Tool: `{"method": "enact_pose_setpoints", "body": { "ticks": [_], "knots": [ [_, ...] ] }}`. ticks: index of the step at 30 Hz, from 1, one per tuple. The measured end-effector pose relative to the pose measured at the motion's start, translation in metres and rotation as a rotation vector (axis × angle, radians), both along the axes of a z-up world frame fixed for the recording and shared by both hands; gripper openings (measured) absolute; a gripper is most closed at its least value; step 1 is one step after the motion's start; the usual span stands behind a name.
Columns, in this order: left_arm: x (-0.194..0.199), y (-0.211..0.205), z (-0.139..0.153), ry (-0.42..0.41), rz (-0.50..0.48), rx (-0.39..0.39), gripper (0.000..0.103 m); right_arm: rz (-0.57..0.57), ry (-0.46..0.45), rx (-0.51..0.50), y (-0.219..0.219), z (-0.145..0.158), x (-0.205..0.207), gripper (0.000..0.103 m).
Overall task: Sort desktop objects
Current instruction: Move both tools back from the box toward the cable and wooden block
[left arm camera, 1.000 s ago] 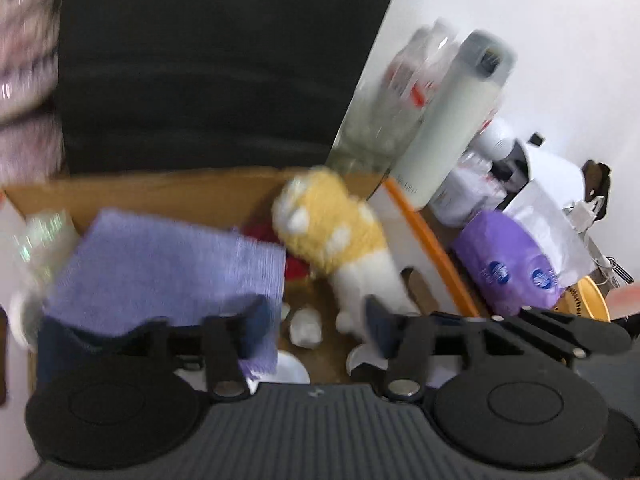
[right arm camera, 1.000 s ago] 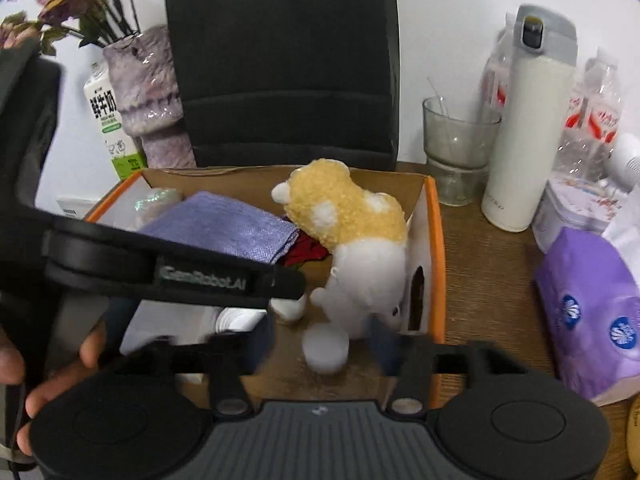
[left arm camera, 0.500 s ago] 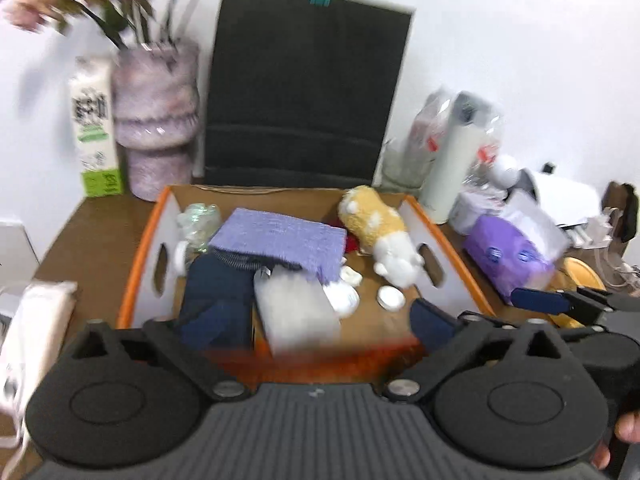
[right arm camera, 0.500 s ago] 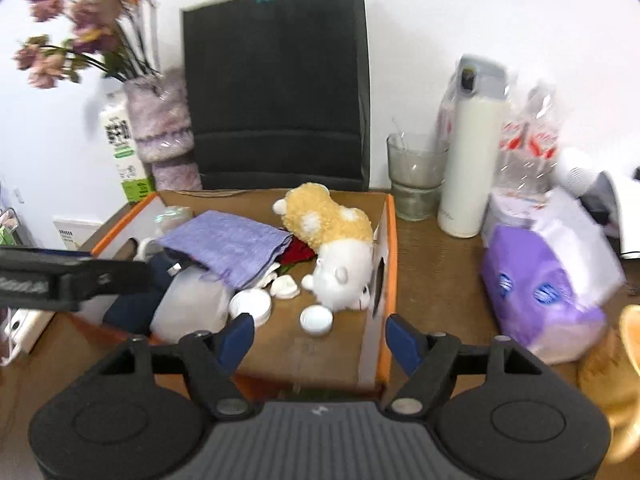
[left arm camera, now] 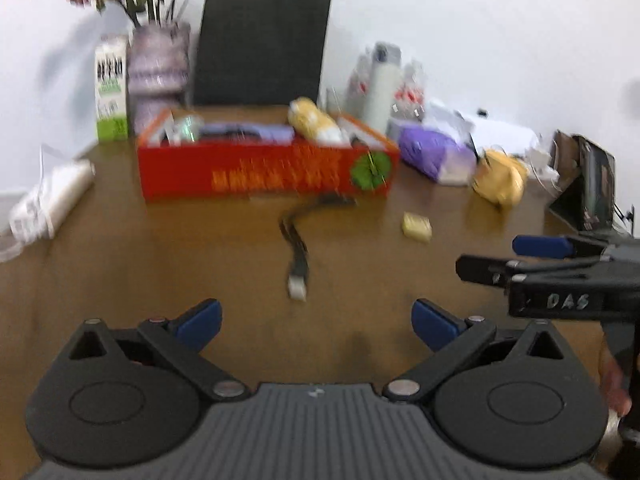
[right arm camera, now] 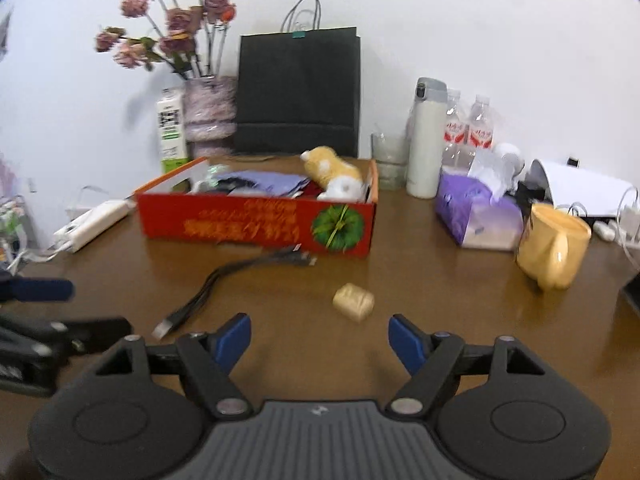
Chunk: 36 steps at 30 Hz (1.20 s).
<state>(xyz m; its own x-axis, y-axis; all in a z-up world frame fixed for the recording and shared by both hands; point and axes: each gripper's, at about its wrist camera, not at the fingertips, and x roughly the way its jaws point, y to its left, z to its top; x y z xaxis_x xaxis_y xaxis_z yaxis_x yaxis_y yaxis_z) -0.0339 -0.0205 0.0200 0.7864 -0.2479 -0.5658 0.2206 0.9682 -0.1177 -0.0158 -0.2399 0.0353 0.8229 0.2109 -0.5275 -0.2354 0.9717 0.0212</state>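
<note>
A red box (right arm camera: 256,224) with orange rim stands mid-table and holds a yellow-and-white plush toy (right arm camera: 332,172), a purple cloth (right arm camera: 264,182) and other small items. It also shows in the left wrist view (left arm camera: 264,172). In front of it lie a black USB cable (right arm camera: 224,284) and a small beige block (right arm camera: 354,302); both show in the left wrist view, cable (left arm camera: 298,240), block (left arm camera: 417,226). My left gripper (left arm camera: 316,322) is open and empty above the table. My right gripper (right arm camera: 320,338) is open and empty, just short of the block.
A black paper bag (right arm camera: 298,92), flower vase (right arm camera: 208,112), milk carton (right arm camera: 172,128), white thermos (right arm camera: 426,136), glass (right arm camera: 386,160) and water bottles (right arm camera: 468,128) line the back. Purple tissue pack (right arm camera: 476,212) and yellow mug (right arm camera: 554,244) stand right. A white power strip (right arm camera: 92,222) lies left.
Both grippers have pulled back from over the box to the near side of the table. The box's front wall, the cable and the beige block have come into view.
</note>
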Motion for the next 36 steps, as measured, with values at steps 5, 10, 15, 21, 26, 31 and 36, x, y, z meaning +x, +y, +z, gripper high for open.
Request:
{"method": "enact_pose_setpoints", "body": {
  "ticks": [5, 10, 15, 21, 26, 31, 36],
  "knots": [
    [-0.009, 0.003, -0.017, 0.040, 0.034, 0.001, 0.103, 0.024, 0.044, 0.010, -0.001, -0.016, -0.024, 0.085],
    [-0.013, 0.003, -0.019, 0.021, 0.070, 0.004, 0.103, 0.066, 0.042, 0.027, 0.004, -0.027, -0.042, 0.085],
    [-0.020, -0.005, -0.018, -0.030, 0.066, 0.043, 0.103, 0.048, 0.023, 0.034, 0.004, -0.028, -0.044, 0.085],
    [-0.017, -0.005, -0.018, -0.021, 0.055, 0.044, 0.103, 0.019, 0.019, 0.050, 0.001, -0.028, -0.042, 0.085],
    [-0.015, -0.006, -0.019, -0.005, 0.050, 0.053, 0.103, 0.018, 0.022, 0.060, -0.002, -0.029, -0.040, 0.085],
    [-0.013, -0.009, -0.021, 0.008, 0.046, 0.070, 0.103, 0.010, 0.024, 0.078, -0.004, -0.029, -0.040, 0.085],
    [-0.011, -0.010, -0.021, 0.023, 0.066, 0.087, 0.103, -0.004, 0.059, 0.073, -0.003, -0.028, -0.035, 0.085]
  ]
}}
